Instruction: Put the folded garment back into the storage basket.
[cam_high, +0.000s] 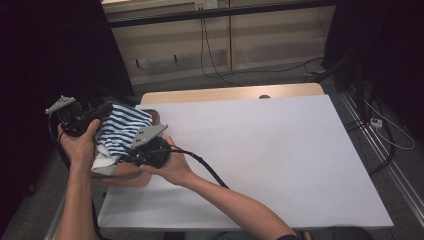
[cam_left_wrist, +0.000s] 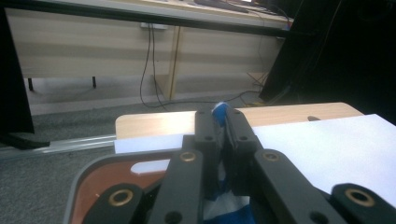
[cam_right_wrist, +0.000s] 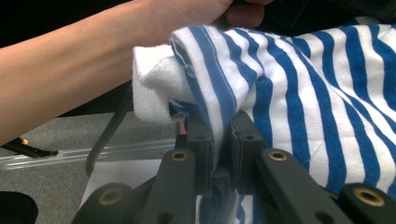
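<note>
A blue-and-white striped cloth (cam_high: 120, 131) hangs bunched between my two grippers above the table's left edge. My left gripper (cam_high: 97, 117) holds its far left side. In the left gripper view the jaws (cam_left_wrist: 220, 116) are shut on a fold of the cloth (cam_left_wrist: 223, 108). My right gripper (cam_high: 131, 152) grips the near side. In the right gripper view its jaws (cam_right_wrist: 223, 126) pinch the striped cloth (cam_right_wrist: 299, 93), with a white towelling patch (cam_right_wrist: 152, 91) bulging out to the left. Below the cloth lies a brown tray (cam_high: 125, 176) with a grey rim (cam_left_wrist: 77, 186).
A white sheet (cam_high: 260, 150) covers the wooden table (cam_high: 230, 93), bare to the right of my hands. The person's left forearm (cam_right_wrist: 70, 60) crosses the right gripper view. Cables and dark drapes lie on the floor beyond the table.
</note>
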